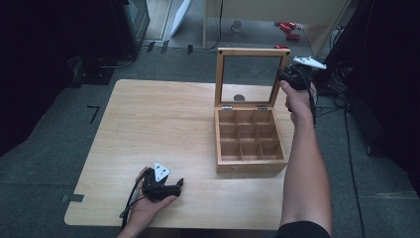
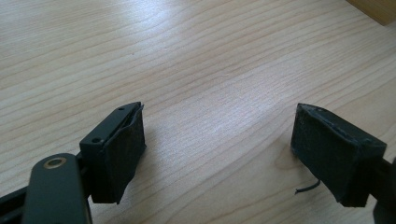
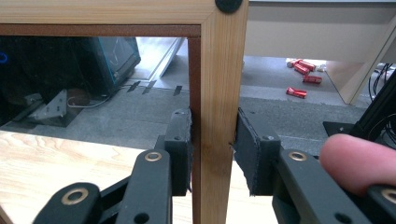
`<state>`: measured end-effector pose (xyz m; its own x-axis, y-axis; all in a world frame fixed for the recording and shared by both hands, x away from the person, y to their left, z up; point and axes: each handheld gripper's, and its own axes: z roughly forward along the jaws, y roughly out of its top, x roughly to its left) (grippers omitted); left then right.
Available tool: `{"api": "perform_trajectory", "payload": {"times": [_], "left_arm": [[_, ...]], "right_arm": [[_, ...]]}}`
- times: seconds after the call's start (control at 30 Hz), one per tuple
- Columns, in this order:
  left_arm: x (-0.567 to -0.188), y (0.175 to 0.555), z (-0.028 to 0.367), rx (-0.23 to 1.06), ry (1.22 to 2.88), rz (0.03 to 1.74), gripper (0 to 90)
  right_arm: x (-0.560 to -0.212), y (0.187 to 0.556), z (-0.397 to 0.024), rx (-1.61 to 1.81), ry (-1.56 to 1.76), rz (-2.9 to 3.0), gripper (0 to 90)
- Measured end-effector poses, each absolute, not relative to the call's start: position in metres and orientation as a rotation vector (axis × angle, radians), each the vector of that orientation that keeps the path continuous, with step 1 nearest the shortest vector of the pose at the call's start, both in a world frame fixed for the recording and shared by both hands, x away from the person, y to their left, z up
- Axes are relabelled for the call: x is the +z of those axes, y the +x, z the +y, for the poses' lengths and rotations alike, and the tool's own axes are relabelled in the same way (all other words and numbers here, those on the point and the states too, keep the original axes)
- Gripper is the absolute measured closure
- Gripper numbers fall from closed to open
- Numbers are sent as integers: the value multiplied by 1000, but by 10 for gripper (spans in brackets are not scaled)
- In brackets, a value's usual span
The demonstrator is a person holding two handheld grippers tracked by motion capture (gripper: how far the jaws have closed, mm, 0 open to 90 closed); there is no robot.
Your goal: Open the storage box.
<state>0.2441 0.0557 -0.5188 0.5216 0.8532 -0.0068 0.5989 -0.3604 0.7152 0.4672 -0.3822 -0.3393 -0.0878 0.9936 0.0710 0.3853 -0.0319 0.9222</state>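
Glass-paned wooden lid [image 1: 251, 52] of compartmented wooden box [image 1: 251, 166] upright, its right frame post clamped in right claw [image 3: 215, 140]. Advised: steady grip, slow swing about hinges. Left claw [image 2: 217, 149] wide, empty, resting low over pale wooden surface [image 1: 158, 124].

- One wooden box [image 1: 251, 141], its glass lid [image 1: 251, 77] standing open.
- Nine compartments [image 1: 246, 132] inside the box, in three rows of three.
- Two hinges [image 1: 227, 107] at the back edge.
- Two grippers: the left gripper [image 1: 168, 187] and the right gripper [image 1: 291, 75].
- One table [image 1: 148, 129].
- Red things [image 3: 303, 77] on the floor beyond: four, perhaps, though they are small and far off.
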Motion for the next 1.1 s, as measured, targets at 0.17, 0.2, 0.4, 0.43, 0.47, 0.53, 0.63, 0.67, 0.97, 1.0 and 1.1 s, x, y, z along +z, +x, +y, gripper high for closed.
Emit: {"api": "perform_trajectory", "payload": {"times": [0.17,0.2,0.4,0.43,0.47,0.53,0.63,0.67,0.97,1.0,1.1], "left_arm": [[-519,244,56,488,2091,1176,182],[-519,244,56,489,2092,1176,182],[-519,244,55,490,2089,1177,182],[-519,244,55,491,2091,1176,183],[-519,244,55,491,2091,1176,183],[-519,244,55,491,2090,1176,183],[-519,244,56,489,2091,1176,184],[-519,244,56,489,2091,1176,184],[-519,244,56,491,2094,1175,184],[-519,244,56,492,2094,1175,184],[-519,244,55,492,2094,1175,184]], "right_arm": [[-340,470,-382,1108,1493,1544,680],[-340,471,-381,1109,1497,1543,680],[-341,475,-380,1100,1504,1534,680],[-341,476,-379,1092,1510,1530,680],[-341,477,-378,1088,1514,1527,681],[-341,478,-378,1083,1515,1526,681],[-341,480,-377,1068,1526,1521,681],[-341,481,-377,1062,1531,1517,681],[-343,482,-381,1043,1565,1493,679],[-343,482,-382,1052,1568,1491,677],[-343,480,-384,1086,1575,1488,604]]}}
